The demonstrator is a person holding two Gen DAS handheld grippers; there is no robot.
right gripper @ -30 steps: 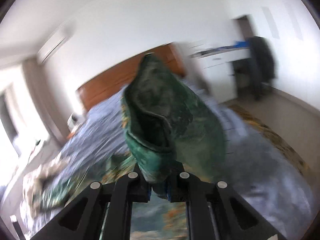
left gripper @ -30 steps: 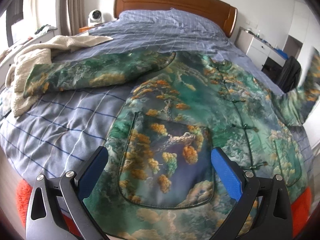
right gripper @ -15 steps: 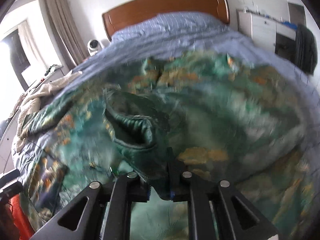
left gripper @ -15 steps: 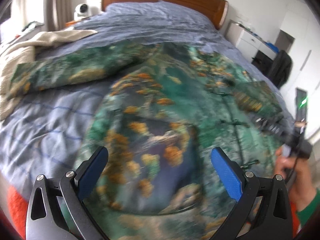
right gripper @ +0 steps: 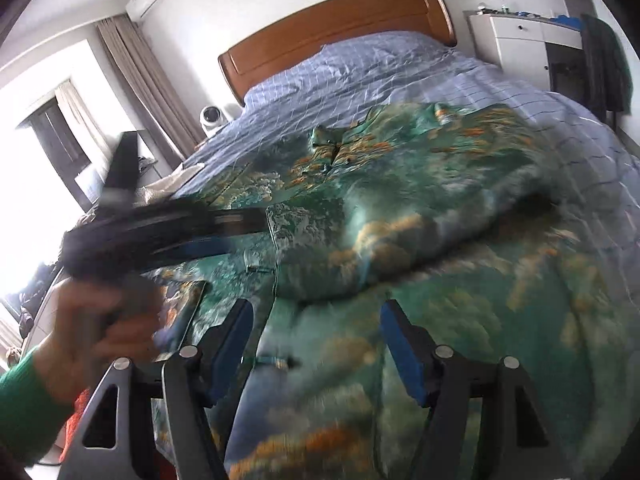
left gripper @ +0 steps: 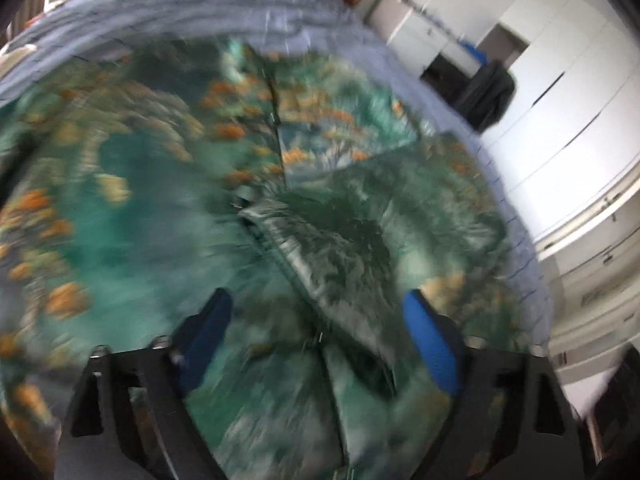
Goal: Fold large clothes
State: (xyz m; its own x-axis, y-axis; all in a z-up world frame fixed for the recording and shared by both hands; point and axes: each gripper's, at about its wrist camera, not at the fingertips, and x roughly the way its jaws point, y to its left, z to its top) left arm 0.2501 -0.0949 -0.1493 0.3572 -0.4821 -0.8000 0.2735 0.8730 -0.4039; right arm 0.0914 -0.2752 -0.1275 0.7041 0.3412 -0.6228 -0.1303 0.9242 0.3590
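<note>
the green printed jacket (right gripper: 420, 240) is spread on the bed (right gripper: 400, 68), filling mid-frame beyond the right gripper (right gripper: 316, 344) and left gripper (left gripper: 316, 344), both spread wide, gripping nothing. one sleeve (left gripper: 360, 248) is seen folded across its front.

A green jacket (right gripper: 420, 240) printed with teal landscape, orange-gold foliage and pale cloud shapes covers a bed (right gripper: 380, 76) dressed in a lavender-blue sheet with a thin white-and-blue grid. The headboard (right gripper: 332, 28) is warm orange-brown wood. Black-framed right tongs (right gripper: 316, 344) and left tongs (left gripper: 316, 344) carry bright blue pads (left gripper: 432, 344). A hand (right gripper: 100, 332) shows a green knitted cuff. White cabinets (left gripper: 560, 92) and white walls frame the room, with grey-brown curtains (right gripper: 136, 80) and a dark garment (left gripper: 488, 96) hanging beyond.
</note>
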